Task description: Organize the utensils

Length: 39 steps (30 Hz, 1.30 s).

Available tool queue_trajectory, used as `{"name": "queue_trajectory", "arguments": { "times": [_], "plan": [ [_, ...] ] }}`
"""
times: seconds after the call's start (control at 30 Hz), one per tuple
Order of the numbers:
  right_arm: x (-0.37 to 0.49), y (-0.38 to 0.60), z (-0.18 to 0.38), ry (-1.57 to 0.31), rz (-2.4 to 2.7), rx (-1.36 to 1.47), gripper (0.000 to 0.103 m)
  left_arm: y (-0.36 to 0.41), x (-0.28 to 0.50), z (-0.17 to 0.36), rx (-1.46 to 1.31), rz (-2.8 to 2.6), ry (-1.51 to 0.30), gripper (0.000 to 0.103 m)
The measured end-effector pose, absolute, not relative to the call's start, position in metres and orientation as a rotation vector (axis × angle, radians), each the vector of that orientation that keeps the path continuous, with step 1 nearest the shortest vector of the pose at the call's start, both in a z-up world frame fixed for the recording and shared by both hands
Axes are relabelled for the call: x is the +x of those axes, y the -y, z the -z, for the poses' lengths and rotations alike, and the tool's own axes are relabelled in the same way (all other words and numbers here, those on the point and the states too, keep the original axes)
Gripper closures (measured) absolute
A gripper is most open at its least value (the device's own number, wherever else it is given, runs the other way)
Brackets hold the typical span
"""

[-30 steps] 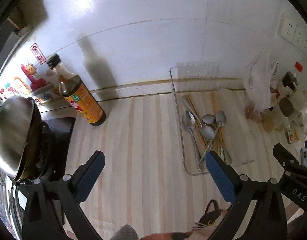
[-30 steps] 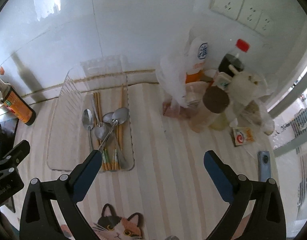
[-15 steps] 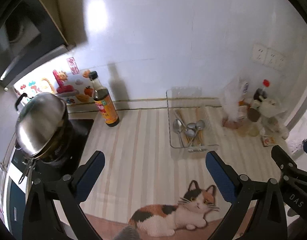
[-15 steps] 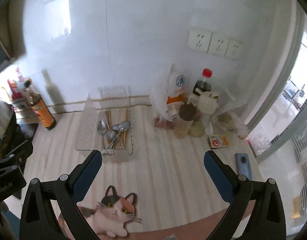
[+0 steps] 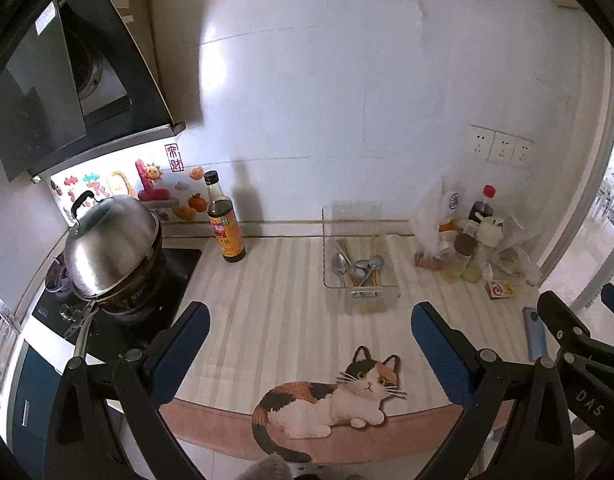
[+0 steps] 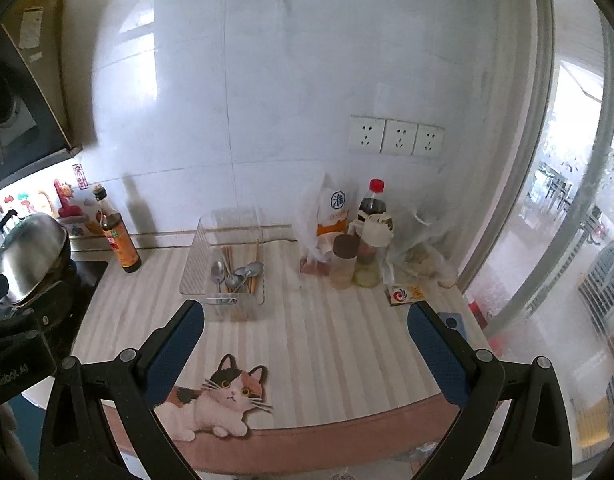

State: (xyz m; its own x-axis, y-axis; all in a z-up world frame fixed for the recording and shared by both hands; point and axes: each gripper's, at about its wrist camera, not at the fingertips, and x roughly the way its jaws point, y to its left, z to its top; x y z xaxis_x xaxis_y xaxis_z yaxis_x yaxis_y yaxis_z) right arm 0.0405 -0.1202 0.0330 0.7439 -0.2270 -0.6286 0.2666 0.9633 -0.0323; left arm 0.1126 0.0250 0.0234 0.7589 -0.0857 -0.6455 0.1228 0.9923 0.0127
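Note:
A clear plastic tray stands on the striped counter near the back wall. In it lie several metal spoons and wooden chopsticks. The tray with its spoons also shows in the right wrist view. My left gripper is open and empty, high above the counter's front edge. My right gripper is open and empty too, well back from the tray. The right gripper also shows at the right edge of the left wrist view.
A soy sauce bottle stands left of the tray. A steel pot sits on the stove at the left. Bottles, jars and bags crowd the back right corner. A phone and a small packet lie at the right.
Both grippers have pulled up and back from the tray, which now looks small and far. The cat picture on the counter mat has come fully into view. The utensils have not moved.

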Motion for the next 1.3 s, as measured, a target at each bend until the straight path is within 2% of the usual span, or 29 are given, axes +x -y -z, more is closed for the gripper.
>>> {"name": "queue_trajectory", "arguments": {
  "times": [0.47,1.3],
  "plan": [
    [0.031,0.125,-0.052,-0.685,0.271,0.057,0.000,-0.014,0.107,-0.028,0.067,0.083,-0.753,0.000],
    [0.057,0.125,-0.050,-0.726,0.248,0.034,0.000,-0.017,0.125,-0.023,0.064,0.028,-0.765,0.000]
  ]
}}
